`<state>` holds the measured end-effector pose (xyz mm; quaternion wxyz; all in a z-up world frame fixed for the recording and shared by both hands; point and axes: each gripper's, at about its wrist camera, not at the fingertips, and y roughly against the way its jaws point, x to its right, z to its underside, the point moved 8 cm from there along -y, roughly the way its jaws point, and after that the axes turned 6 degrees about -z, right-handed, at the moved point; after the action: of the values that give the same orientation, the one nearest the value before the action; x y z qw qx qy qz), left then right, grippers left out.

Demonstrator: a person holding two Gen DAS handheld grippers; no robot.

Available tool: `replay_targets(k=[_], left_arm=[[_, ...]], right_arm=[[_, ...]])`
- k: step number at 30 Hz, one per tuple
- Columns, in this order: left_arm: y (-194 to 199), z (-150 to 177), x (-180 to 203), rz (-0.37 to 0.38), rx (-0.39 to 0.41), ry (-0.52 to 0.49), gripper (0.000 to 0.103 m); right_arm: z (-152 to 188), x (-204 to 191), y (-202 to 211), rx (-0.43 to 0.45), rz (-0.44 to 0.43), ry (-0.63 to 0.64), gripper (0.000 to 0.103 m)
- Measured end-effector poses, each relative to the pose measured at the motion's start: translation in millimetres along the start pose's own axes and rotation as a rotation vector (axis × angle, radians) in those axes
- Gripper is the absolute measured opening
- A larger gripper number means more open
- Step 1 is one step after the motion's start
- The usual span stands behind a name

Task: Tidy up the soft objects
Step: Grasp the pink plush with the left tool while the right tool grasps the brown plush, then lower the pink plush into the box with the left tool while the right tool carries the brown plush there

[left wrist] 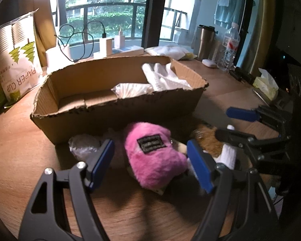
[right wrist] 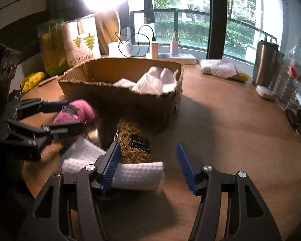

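Note:
A pink plush slipper [left wrist: 154, 156] with a black label lies on the wooden table in front of a cardboard box [left wrist: 118, 110]. My left gripper [left wrist: 150, 164] is open, its blue pads on either side of the slipper without squeezing it; it also shows in the right wrist view [right wrist: 66, 114]. A brown plush slipper [right wrist: 134, 144] and a rolled white towel [right wrist: 138, 174] lie to the right. My right gripper [right wrist: 148, 166] is open above them and also shows in the left wrist view [left wrist: 230, 124]. White cloths [left wrist: 166, 78] and a plastic-wrapped pack [left wrist: 132, 89] lie in the box.
A crumpled plastic bag [left wrist: 84, 146] lies left of the pink slipper. A paper-cup pack [left wrist: 18, 60] stands at the left. A steel tumbler [right wrist: 264, 62], a water bottle [left wrist: 229, 46], a tissue box [left wrist: 266, 84], chargers and folded cloths [right wrist: 220, 68] line the back and right.

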<state>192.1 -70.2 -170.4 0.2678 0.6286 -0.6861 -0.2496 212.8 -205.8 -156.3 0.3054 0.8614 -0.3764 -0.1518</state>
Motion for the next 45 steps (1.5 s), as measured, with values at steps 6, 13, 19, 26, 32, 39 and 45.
replay_targets(k=[6, 13, 19, 26, 32, 39, 45], left_arm=[[1, 0, -6, -0.022, 0.003, 0.003, 0.076], [-3, 2, -6, -0.026, -0.002, -0.008, 0.076], [-5, 1, -6, -0.029, -0.004, -0.018, 0.075], [-4, 0, -1, -0.008, -0.001, -0.045, 0.043], [6, -5, 1, 0.004, 0.025, -0.051, 0.039], [23, -16, 0, 0.019, 0.073, -0.053, 0.039], [35, -26, -5, 0.032, 0.112, -0.039, 0.039]], right_arm=[[-8, -6, -32, -0.063, -0.045, -0.026, 0.064], [1, -14, -51, -0.150, -0.066, -0.011, 0.063], [-8, -14, -37, -0.066, -0.051, -0.003, 0.041], [-32, -10, -2, 0.093, -0.040, -0.017, 0.041], [-45, 1, 13, 0.163, -0.022, -0.046, 0.041], [-54, 1, 25, 0.211, -0.015, -0.046, 0.041], [-60, -3, 27, 0.218, -0.013, -0.033, 0.041]])
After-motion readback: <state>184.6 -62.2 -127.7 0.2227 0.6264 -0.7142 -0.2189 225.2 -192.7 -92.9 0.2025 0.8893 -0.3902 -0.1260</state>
